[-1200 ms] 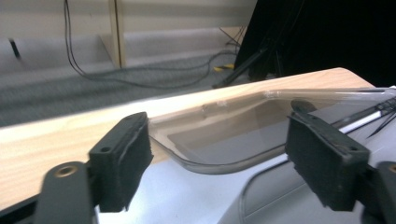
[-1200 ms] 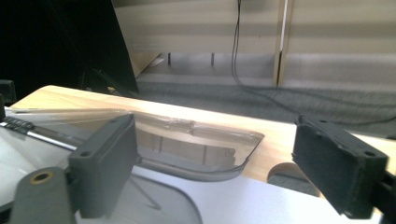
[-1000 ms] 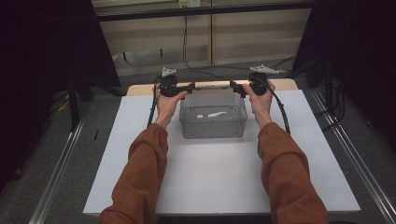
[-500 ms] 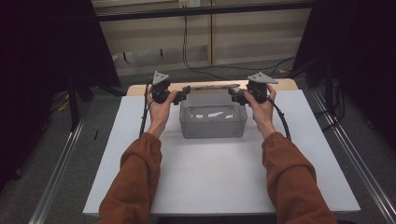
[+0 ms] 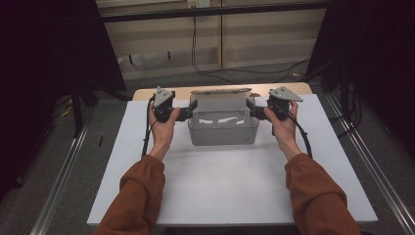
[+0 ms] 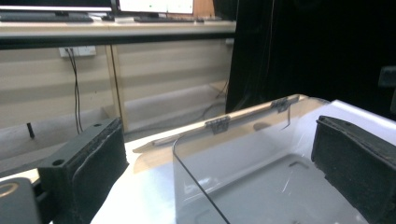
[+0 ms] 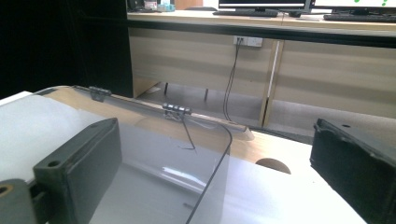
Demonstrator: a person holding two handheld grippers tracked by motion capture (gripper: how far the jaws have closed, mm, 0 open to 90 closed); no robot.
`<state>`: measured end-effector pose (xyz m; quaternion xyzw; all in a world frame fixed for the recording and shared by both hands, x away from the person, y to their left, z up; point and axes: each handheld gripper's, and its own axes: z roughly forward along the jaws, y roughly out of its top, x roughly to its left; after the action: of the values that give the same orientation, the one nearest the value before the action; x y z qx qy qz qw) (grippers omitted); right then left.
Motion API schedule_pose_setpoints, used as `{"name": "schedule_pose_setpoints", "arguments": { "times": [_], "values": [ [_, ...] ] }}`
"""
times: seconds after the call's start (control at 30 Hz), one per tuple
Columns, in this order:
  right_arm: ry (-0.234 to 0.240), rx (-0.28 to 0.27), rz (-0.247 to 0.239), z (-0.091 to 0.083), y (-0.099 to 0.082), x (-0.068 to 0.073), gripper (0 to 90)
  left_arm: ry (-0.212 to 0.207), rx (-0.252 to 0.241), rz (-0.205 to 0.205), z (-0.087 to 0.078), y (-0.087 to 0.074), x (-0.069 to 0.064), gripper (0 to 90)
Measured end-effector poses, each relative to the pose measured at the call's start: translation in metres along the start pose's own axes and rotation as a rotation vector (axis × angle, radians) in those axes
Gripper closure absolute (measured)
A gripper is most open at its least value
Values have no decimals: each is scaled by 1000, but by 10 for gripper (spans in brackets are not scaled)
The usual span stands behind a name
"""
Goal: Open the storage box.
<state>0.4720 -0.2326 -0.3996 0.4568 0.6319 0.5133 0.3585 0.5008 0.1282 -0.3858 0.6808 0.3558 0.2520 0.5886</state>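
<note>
A clear plastic box stands on the white table top, its lid swung back flat behind it on two small hinges. My left gripper is at the box's left end and my right gripper at its right end, both pointing inward at rim height. Both pairs of jaws have just been opening and stand wide apart. In the left gripper view the box's clear wall rises between the jaws, untouched by the pads. The right gripper view shows the box wall the same way.
The table's wooden far edge lies just behind the lid. Metal rails run along both sides of the table. Beyond it stand a beige wall with hanging cables and dark curtains.
Both hands have moved outward from the lid's far edge and slightly back toward me, down to the box's ends. The jaws have spread wider and the lid stays laid back.
</note>
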Motion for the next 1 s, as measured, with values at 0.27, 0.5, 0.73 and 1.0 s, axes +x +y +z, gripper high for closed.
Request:
{"name": "schedule_pose_setpoints", "arguments": {
  "times": [0.27, 0.5, 0.73, 1.0],
  "values": [
    [-36, -21, -22, -20, -9, 6, 0, -7, -12, 8, -19, -10, -5, 18],
    [-36, -33, -28, -37, -18, 9, 5, -15, -7, 5, -34, -19, -12, 19],
    [-64, -48, -39, -55, -25, 11, 2, 4, -16, 28, -56, -30, -13, 18],
    [-96, -70, -53, -81, -38, 12, 11, 29, -31, -2, -78, -38, -14, 19]
  ]
}}
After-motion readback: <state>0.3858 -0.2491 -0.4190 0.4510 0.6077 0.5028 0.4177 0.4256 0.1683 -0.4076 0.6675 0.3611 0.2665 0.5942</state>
